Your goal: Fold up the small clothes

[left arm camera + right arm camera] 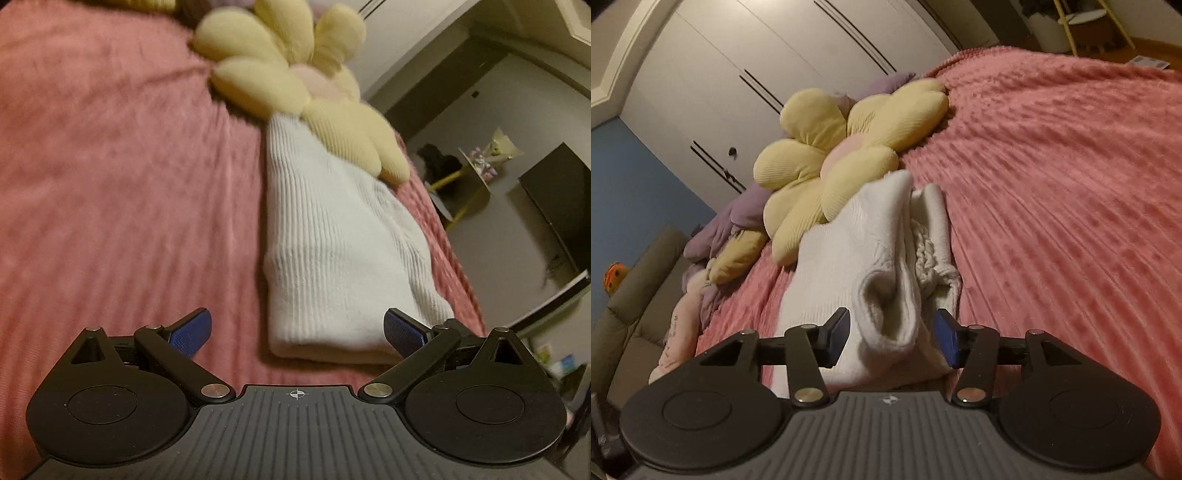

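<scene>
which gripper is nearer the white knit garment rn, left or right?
Right. The right gripper straddles a raised fold of the white knit garment; the left gripper sits open at its near edge.

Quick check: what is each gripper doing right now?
Left gripper: open, holding nothing.
Right gripper: open, white knit garment between its jaws, not pinched.

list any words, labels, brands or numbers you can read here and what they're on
No text can be read.
Left gripper: a crosshair mark on its body, no words.
Right gripper: a small round mark on its body, too blurred to read.
Pink cloth at the bed's edge: faint dark marks, too small and blurred to read.
White garment: no label shows.
</scene>
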The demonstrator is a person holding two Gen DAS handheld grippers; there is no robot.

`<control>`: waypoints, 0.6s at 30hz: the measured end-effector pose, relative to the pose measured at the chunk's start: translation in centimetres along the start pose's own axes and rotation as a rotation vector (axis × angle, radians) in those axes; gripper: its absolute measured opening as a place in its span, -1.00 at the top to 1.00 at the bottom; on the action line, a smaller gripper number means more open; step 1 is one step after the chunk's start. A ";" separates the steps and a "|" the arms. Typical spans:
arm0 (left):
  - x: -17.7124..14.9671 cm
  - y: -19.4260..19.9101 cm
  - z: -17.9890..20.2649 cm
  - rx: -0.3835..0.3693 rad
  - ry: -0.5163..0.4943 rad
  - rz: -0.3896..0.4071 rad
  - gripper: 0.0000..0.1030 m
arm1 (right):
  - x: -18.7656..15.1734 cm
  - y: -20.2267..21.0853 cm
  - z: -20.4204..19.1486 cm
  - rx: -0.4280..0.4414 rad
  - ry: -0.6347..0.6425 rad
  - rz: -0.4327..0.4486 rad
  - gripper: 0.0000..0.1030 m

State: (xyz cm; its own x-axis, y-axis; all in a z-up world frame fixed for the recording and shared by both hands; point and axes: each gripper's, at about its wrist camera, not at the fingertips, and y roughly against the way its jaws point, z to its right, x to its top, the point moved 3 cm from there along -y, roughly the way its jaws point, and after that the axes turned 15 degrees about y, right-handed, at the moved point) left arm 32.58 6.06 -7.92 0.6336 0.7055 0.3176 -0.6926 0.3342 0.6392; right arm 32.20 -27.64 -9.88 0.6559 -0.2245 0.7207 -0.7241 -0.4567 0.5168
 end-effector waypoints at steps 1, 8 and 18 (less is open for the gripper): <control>0.2 -0.7 0.1 -0.007 0.012 -0.019 -0.98 | -0.1 0.2 0.0 0.007 -0.008 0.008 0.04; 0.7 -4.4 0.7 -0.018 0.066 -0.105 -0.74 | -0.1 -1.2 -0.8 0.043 -0.017 -0.034 0.70; 1.2 -4.3 0.4 0.020 0.007 -0.111 0.35 | -1.8 -2.2 2.9 0.109 -0.206 -0.084 0.73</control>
State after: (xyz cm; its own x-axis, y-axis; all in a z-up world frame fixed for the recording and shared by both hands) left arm 36.50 5.19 -9.99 0.7036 0.6691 0.2394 -0.6114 0.3983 0.6837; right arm 33.21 -28.74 -13.63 0.7506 -0.3474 0.5621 -0.6453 -0.5686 0.5102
